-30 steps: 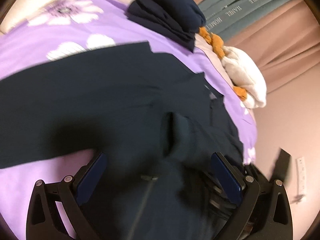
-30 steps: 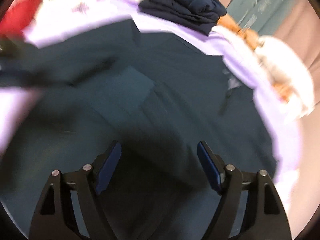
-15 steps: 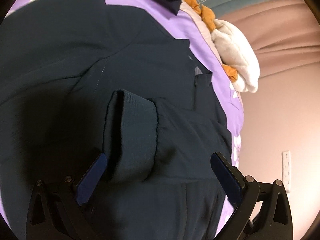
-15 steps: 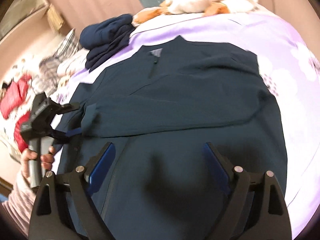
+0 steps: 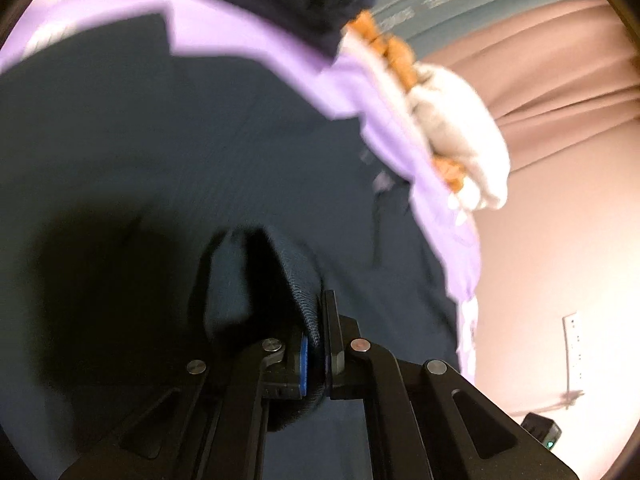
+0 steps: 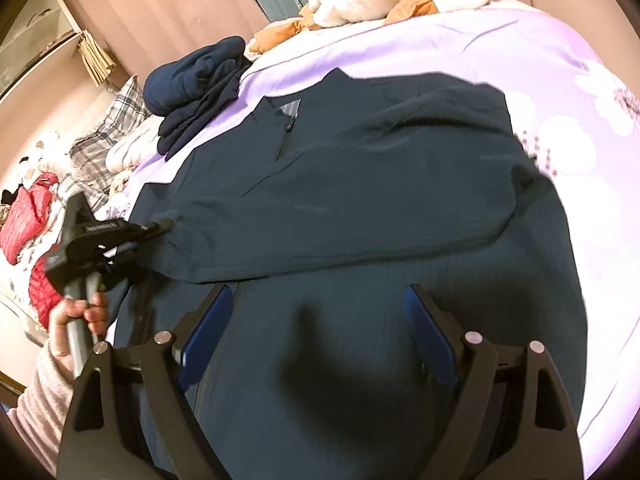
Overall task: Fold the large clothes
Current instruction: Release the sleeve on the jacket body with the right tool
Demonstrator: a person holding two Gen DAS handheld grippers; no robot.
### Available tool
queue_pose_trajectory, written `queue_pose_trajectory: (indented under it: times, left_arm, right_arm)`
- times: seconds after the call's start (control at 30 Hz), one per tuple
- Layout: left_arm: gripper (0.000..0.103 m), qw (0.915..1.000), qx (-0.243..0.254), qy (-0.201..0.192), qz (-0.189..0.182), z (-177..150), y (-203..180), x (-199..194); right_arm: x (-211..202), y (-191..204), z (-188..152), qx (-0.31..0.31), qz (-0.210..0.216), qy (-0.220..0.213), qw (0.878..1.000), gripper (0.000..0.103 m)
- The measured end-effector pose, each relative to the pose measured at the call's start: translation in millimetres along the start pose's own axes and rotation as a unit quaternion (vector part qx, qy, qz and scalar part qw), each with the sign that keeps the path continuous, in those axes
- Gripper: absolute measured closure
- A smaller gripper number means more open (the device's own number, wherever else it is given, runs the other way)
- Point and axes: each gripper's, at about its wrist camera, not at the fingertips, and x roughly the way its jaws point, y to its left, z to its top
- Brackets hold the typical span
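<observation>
Gripper on the left (image 5: 316,344) is clenched on the ribbed cuff (image 5: 298,280) of the dark jacket (image 6: 360,208), which lies spread across the purple bedspread (image 6: 540,72). Its thin cloth looks light, limp and probably slippery, so cuffs and hems seem the best holds. Over the jacket's lower part, the right gripper (image 6: 316,332) is closing slightly, jaws wide with nothing pinched.

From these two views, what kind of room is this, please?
Most likely a bedroom. A dark jacket lies spread on a bed with a purple flowered cover, a plaid pillow sits at the bed's far left edge, and folded navy clothes are stacked near the jacket's collar.
</observation>
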Motion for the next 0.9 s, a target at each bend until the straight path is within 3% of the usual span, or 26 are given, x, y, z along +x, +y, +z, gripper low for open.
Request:
queue_pose_trajectory:
  times: [0.1,0.23,0.37,0.43,0.47,0.6,0.7,0.9]
  left_arm:
    - [0.102,0.9987,0.041,-0.030,-0.008,14,-21,-11]
    - [0.102,0.9982,0.043,-0.042,0.010,18,-15,-13]
    - [0.102,0.9951,0.061,0.002,0.077,8,8,8]
    - [0.101,0.9931,0.058,0.021,0.100,6,20,15]
    - [0.094,0.9933,0.052,0.026,0.100,6,25,14]
    - [0.053,0.9931,0.049,0.017,0.105,7,26,-1]
    - [0.035,0.9936,0.049,0.006,0.101,3,23,-20]
    - [0.026,0.9953,0.020,-0.023,0.092,-10,37,-71]
  right_arm:
    - [4,2,22,-0.004,-0.011,-0.023,1.000,0.016]
    - [15,-2,56,-0.004,-0.036,-0.056,0.998,0.017]
    - [52,-20,66,-0.003,-0.085,-0.014,0.996,0.021]
    - [72,-32,62,-0.005,-0.113,0.022,0.993,0.030]
    - [79,-36,58,-0.007,-0.124,0.037,0.992,0.033]
    - [76,-37,56,-0.028,-0.139,0.034,0.989,0.034]
    - [64,-26,56,-0.020,-0.122,0.025,0.992,0.032]
    - [60,43,47,-0.070,-0.017,0.007,0.997,0.025]
